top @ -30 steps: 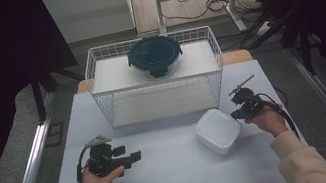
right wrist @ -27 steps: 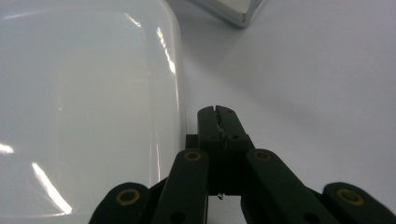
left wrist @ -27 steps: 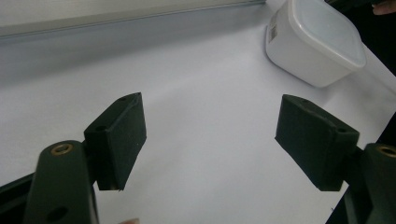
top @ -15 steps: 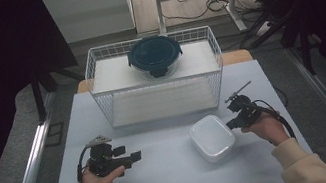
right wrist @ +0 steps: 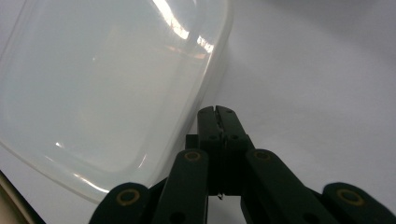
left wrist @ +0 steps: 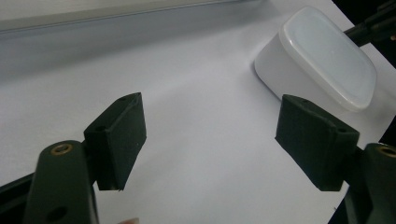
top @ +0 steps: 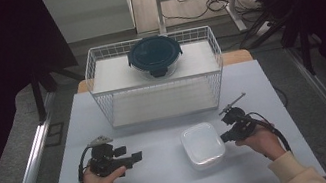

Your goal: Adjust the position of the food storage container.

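White lidded tub (top: 203,145) nudged w/ right tool (top: 226,136) closed empty; left tool (top: 132,159) held open.
Prob light, stiff, slick plastic; best gripped across the rim/side wall, not the lid.

Milky white, translucent square plastic container (top: 203,145) with pale glossy lid on plain white tabletop (top: 167,182). Matte black two-jaw grippers, left (top: 134,158) and right (top: 223,137), with small brass-coloured rivets. White wire grid basket (top: 156,80) behind, dark teal round lidded container (top: 154,56) on top. Cream sleeves (top: 292,173). Grey floor (top: 20,127).
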`<state>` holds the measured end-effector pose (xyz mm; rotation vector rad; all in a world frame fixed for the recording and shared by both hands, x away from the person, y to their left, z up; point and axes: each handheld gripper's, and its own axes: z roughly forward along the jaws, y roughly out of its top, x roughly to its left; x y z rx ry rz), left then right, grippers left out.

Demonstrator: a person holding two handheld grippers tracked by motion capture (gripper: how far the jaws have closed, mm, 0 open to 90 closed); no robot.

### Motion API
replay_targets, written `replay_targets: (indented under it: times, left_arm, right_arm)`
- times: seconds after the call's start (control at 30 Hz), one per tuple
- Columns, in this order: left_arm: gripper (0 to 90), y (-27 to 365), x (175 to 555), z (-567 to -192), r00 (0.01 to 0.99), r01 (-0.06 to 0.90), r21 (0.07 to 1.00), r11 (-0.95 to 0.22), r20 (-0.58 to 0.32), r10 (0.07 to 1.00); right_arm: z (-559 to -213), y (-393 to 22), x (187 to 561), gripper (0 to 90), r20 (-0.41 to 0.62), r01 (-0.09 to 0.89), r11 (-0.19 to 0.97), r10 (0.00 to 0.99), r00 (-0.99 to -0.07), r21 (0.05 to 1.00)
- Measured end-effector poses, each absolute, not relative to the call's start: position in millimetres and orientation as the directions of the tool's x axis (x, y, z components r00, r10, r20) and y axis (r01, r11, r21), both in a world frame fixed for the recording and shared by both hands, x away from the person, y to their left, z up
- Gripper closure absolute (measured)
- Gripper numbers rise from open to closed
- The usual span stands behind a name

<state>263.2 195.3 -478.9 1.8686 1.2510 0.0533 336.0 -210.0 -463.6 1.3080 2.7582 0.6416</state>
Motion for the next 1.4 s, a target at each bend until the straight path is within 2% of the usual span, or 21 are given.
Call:
replay_targets:
  times: [0.43, 0.9, 1.4]
  left_arm:
    - [23.9, 195, 264, -480, 0.491, 0.737, 0.664, -0.124, -0.4, 0.774]
    - [23.8, 196, 264, -481, 0.489, 0.739, 0.663, -0.123, -0.402, 0.774]
    - [23.8, 197, 265, -482, 0.488, 0.741, 0.661, -0.122, -0.404, 0.773]
  right_arm:
    - [-474, -186, 316, 89.2, 0.231, 0.727, 0.552, 0.708, -0.668, 0.408]
    - [-475, -162, 307, 89.2, 0.228, 0.688, 0.578, 0.668, -0.708, 0.44]
    - [-477, -155, 309, 89.2, 0.229, 0.678, 0.58, 0.659, -0.717, 0.453]
